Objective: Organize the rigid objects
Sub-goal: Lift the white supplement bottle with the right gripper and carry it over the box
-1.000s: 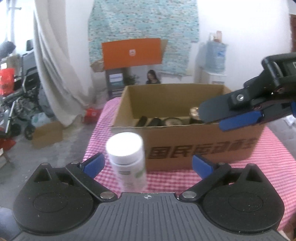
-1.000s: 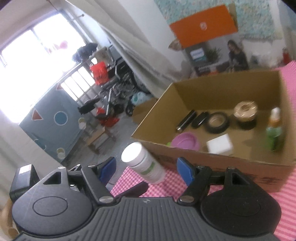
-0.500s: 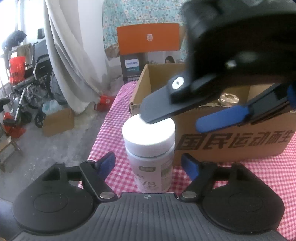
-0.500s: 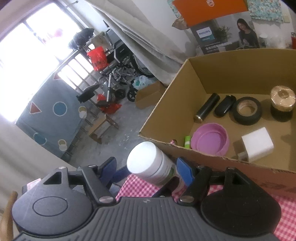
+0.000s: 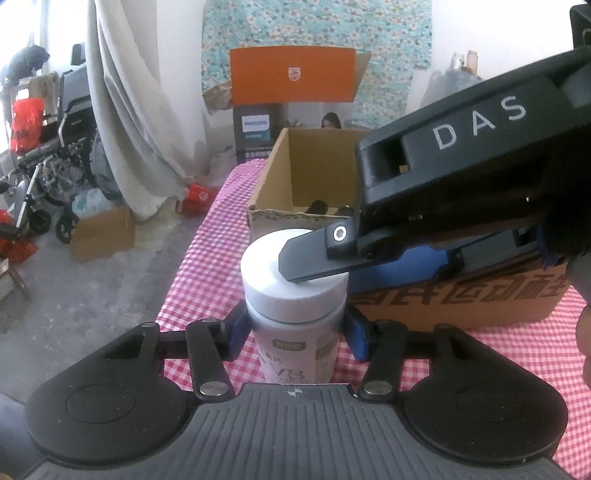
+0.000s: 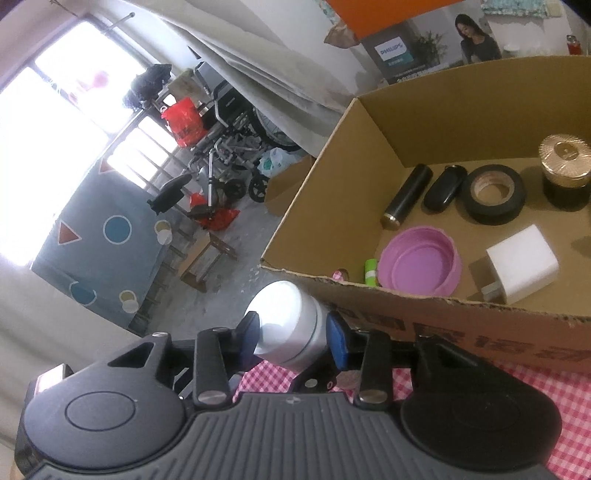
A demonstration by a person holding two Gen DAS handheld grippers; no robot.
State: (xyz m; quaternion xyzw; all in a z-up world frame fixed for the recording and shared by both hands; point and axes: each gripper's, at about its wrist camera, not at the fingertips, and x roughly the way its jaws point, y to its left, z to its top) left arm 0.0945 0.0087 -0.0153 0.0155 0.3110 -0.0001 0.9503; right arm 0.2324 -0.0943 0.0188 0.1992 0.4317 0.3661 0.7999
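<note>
Both claws are closing on one white bottle (image 5: 293, 317). Left gripper (image 5: 294, 334) is bringing its blue pads (image 5: 236, 334) in against the bottle's body just below the cap, and they are looking to be touching it on both sides. Right gripper (image 6: 291, 338) is closing on the white cap (image 6: 286, 325), one blue pad (image 6: 338, 345) at each side and seeming to press on it. In the left wrist view, that same right gripper (image 5: 314, 258) is reaching in from the right, its black finger (image 5: 314, 258) lying across the cap's top.

The bottle is standing upright on a red-and-white checked tablecloth (image 5: 192, 280), near the table's left front corner and just in front of a cardboard box (image 5: 461, 299) with dark printed characters on its front wall. In the right wrist view the box (image 6: 332, 206) is lying open, and things are sitting on its floor: a black cylinder (image 6: 406, 197), a black oval case (image 6: 445, 188) beside it, a roll of black tape (image 6: 493, 194), a dark jar with a gold lid (image 6: 565, 170), a pink lid (image 6: 421, 262) lying hollow side up, a white block (image 6: 522, 264), and a small green tube (image 6: 371, 271) against the near wall.

Beyond the table, a grey curtain (image 5: 125, 122) is hanging down to a concrete floor (image 5: 92, 291). A wheelchair (image 5: 55, 162) is standing by the window, with a small cardboard carton (image 5: 103, 234) on the floor near it. An orange box flap (image 5: 293, 75) is showing against the patterned cloth (image 5: 317, 33) on the far wall.
</note>
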